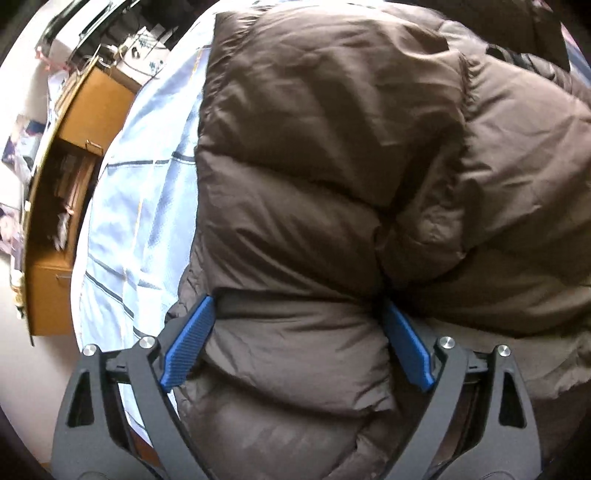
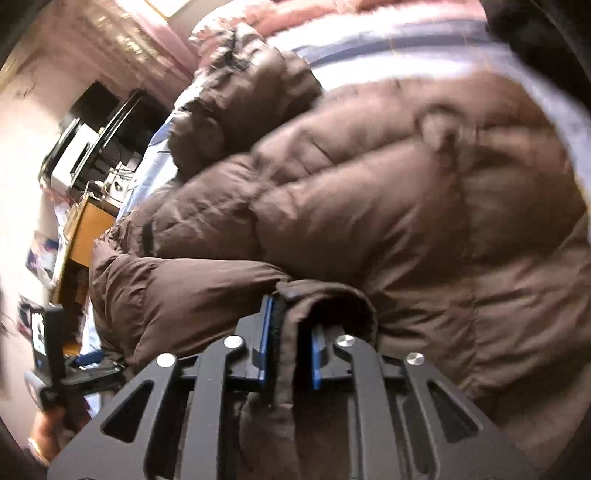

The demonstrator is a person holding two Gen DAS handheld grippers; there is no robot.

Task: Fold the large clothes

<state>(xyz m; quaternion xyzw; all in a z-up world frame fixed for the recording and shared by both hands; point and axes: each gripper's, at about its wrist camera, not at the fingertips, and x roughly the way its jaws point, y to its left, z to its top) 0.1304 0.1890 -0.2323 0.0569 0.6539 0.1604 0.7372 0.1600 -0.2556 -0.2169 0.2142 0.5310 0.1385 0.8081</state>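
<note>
A big brown puffer jacket [image 1: 332, 166] lies on a bed with a pale blue checked sheet [image 1: 147, 206]. My left gripper [image 1: 297, 314] is open wide, its blue pads [image 1: 188, 343] on either side of a thick padded section of the jacket near its lower edge. In the right wrist view the jacket [image 2: 406, 206] fills the frame. My right gripper [image 2: 291, 321] is shut on a folded edge of the jacket [image 2: 295, 354], which runs between the blue pads. The left gripper's handle [image 2: 48, 350] shows at the lower left of that view.
A wooden shelf unit [image 1: 62, 206] with books stands beside the bed at the left, also in the right wrist view [image 2: 85, 229]. A dark stand with equipment [image 2: 96, 129] is behind it. The striped sheet [image 2: 388, 40] and pink bedding [image 2: 295, 14] lie beyond the jacket.
</note>
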